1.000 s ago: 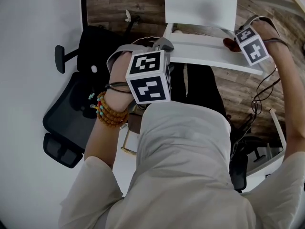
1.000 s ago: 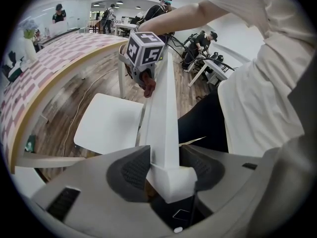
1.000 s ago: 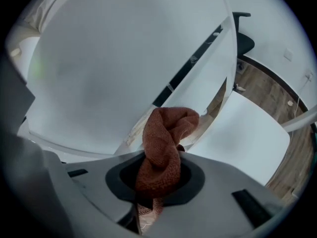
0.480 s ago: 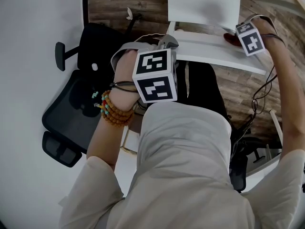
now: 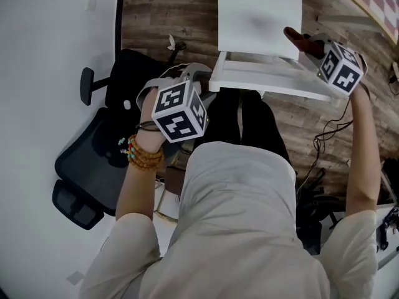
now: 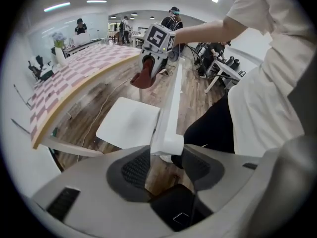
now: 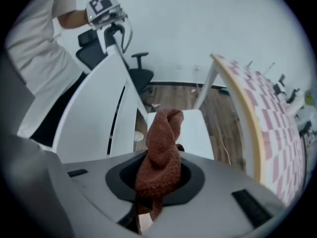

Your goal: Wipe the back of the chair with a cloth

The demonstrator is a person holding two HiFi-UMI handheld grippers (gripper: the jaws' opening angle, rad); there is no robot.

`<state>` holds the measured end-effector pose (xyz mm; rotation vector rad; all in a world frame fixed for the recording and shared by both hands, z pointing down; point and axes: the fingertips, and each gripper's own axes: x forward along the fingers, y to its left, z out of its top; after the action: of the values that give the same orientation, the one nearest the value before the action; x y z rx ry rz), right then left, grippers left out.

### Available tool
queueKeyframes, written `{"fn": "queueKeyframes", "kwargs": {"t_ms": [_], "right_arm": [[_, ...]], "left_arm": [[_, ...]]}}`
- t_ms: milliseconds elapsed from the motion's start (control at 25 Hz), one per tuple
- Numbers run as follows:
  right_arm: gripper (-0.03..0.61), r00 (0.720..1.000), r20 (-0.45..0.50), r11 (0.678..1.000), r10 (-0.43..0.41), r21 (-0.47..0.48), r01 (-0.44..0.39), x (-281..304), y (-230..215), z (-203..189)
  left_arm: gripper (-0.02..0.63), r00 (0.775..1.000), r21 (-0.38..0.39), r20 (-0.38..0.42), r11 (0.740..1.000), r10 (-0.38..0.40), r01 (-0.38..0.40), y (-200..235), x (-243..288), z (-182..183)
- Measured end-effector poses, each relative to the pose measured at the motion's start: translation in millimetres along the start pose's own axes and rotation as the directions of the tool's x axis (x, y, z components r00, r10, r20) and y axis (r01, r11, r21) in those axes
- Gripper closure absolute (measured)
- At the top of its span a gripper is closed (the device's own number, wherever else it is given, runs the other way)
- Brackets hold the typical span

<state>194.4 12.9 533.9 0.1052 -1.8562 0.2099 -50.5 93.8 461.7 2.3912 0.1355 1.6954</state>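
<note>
The white chair shows from above, its seat point(image 5: 259, 17) beyond the top rail of the chair back point(image 5: 274, 80). My left gripper point(image 5: 209, 78) holds that rail's left end; the rail end point(image 6: 168, 143) sits between its dark pads point(image 6: 136, 167). A rust-brown cloth point(image 7: 161, 152) is bunched in my right gripper point(image 7: 161, 175), which is shut on it. In the head view the right gripper point(image 5: 312, 45) hangs with the cloth point(image 5: 298, 40) above the rail's right end, over the seat's edge and apart from the rail. The rail point(image 7: 94, 113) runs toward the left gripper point(image 7: 111, 26).
A black office chair point(image 5: 93, 161) stands at my left by a white wall. A long curved counter with a checkered top point(image 6: 74, 78) runs beyond the white chair. Cables point(image 5: 330, 136) lie on the wooden floor at right. People stand far off.
My right gripper with the cloth has lifted off the right end of the top rail and moved up and outward over the seat. The left gripper stays on the rail's left end.
</note>
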Motion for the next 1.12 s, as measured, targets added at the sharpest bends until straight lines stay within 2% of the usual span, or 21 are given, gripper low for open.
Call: {"fn": "queueKeyframes", "kwargs": {"t_ms": [80,160,240,280,360,480,600,640,680,720,760,920,1040,1120], "right_arm": [[0.502,0.991,0.1,0.992,-0.088,0.099,0.078,-35.4,-4.2,18.9],[0.502,0.963,0.188,0.97,-0.195,0.184,0.16,-73.2,-13.3,36.0],[0.502,0.915,0.276,0.938,-0.295,0.268,0.222,-111.1,-16.8,52.2],[0.502,0.884,0.322,0.919,-0.34,0.312,0.241,-130.0,-15.6,60.0],[0.502,0.81,0.411,0.879,-0.419,0.407,0.249,-167.3,-8.6,74.0],[0.502,0.686,0.52,0.82,-0.509,0.534,0.204,-221.3,9.1,94.0],[0.502,0.572,0.582,0.777,-0.578,0.606,0.168,-269.9,29.4,113.5],[0.502,0.538,0.597,0.768,-0.596,0.618,0.165,-284.4,36.5,119.7],[0.502,0.505,0.609,0.762,-0.611,0.626,0.165,-298.2,43.6,125.6],[0.502,0.476,0.62,0.757,-0.624,0.631,0.169,-311.7,50.2,130.9],[0.502,0.447,0.63,0.753,-0.635,0.635,0.175,-324.9,56.0,135.3],[0.502,0.332,0.664,0.738,-0.67,0.645,0.198,-373.7,71.8,148.1],[0.502,0.273,0.684,0.736,-0.677,0.645,0.208,-401.3,78.2,155.3],[0.502,0.245,0.698,0.739,-0.673,0.64,0.208,-415.5,79.3,160.5]], "left_arm": [[0.379,0.997,-0.016,0.061,0.999,0.037,-0.036,-1.0,-21.7,6.8],[0.378,0.982,-0.037,0.165,0.995,0.095,-0.09,5.7,-46.7,24.9],[0.42,0.94,-0.072,0.298,0.985,0.169,-0.155,13.2,-76.3,51.9],[0.471,0.906,-0.099,0.369,0.978,0.205,-0.181,15.7,-92.2,67.6],[0.535,0.82,-0.165,0.508,0.964,0.263,-0.207,17.4,-124.1,100.6],[0.595,0.662,-0.273,0.676,0.945,0.322,-0.181,15.4,-169.7,145.4],[0.595,0.482,-0.368,0.797,0.926,0.364,-0.091,13.5,-210.6,178.7],[0.596,0.429,-0.384,0.823,0.921,0.373,-0.064,12.7,-221.9,187.2],[0.598,0.388,-0.395,0.839,0.917,0.382,-0.048,11.8,-231.5,194.5],[0.601,0.359,-0.404,0.848,0.914,0.391,-0.041,10.9,-239.3,200.9],[0.604,0.339,-0.412,0.851,0.91,0.401,-0.041,10.3,-245.9,206.8],[0.606,0.278,-0.419,0.865,0.906,0.418,-0.058,6.0,-269.0,228.3],[0.605,0.213,-0.398,0.89,0.915,0.404,-0.072,-2.0,-289.4,247.2],[0.603,0.184,-0.391,0.897,0.916,0.401,-0.092,-5.1,-302.1,259.5]]}}
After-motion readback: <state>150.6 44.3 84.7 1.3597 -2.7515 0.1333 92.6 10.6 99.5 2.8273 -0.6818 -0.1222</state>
